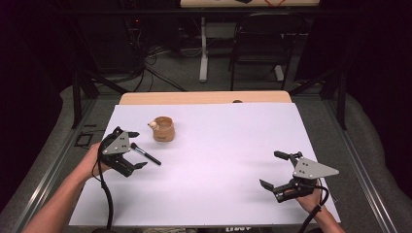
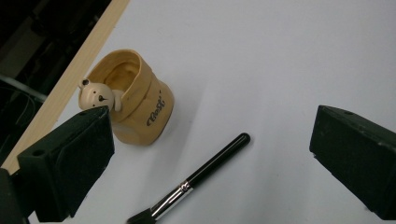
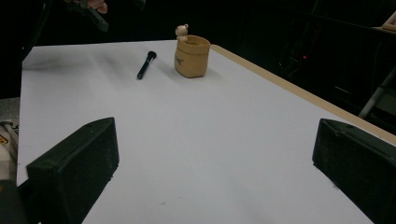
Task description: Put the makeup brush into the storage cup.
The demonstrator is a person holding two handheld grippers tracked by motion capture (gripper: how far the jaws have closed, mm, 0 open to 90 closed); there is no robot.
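Black-handled makeup brush [image 1: 145, 154] lies flat on the white table sheet [image 1: 218, 160], at its left part, just beside the left gripper [image 1: 137, 149]; handle end points away from the gripper, bristle end toward it; a silver ferrule joins handle and dark bristles, plain in the left gripper view [image 2: 189, 183]; in the right gripper view the brush [image 3: 146, 64] shows far off, lying loose on the sheet.

Left gripper: jaws spread wide, nothing between them; the brush lies on the sheet in the gap ahead of the two black pads, touched by neither; a hand [image 1: 92, 162] holds the gripper from the left edge of the sheet; cable trails down toward the near edge.

Tan pot [image 1: 163, 129] stands upright just beyond the brush, apart from it; a small bear figure sits at its rim, dark lettering on its side; in the left gripper view the pot [image 2: 135, 100] stands near the wooden table edge [image 2: 70, 79]; seen also from the right gripper view [image 3: 192, 57].

Right gripper [image 1: 275, 170]: well apart, at the right near corner of the sheet; jaws open wide, holding nothing; bare sheet between them in its own view; held by the other hand [image 1: 311, 199].

Beyond the table: dark floor, cables, a black chair [image 1: 260, 43].
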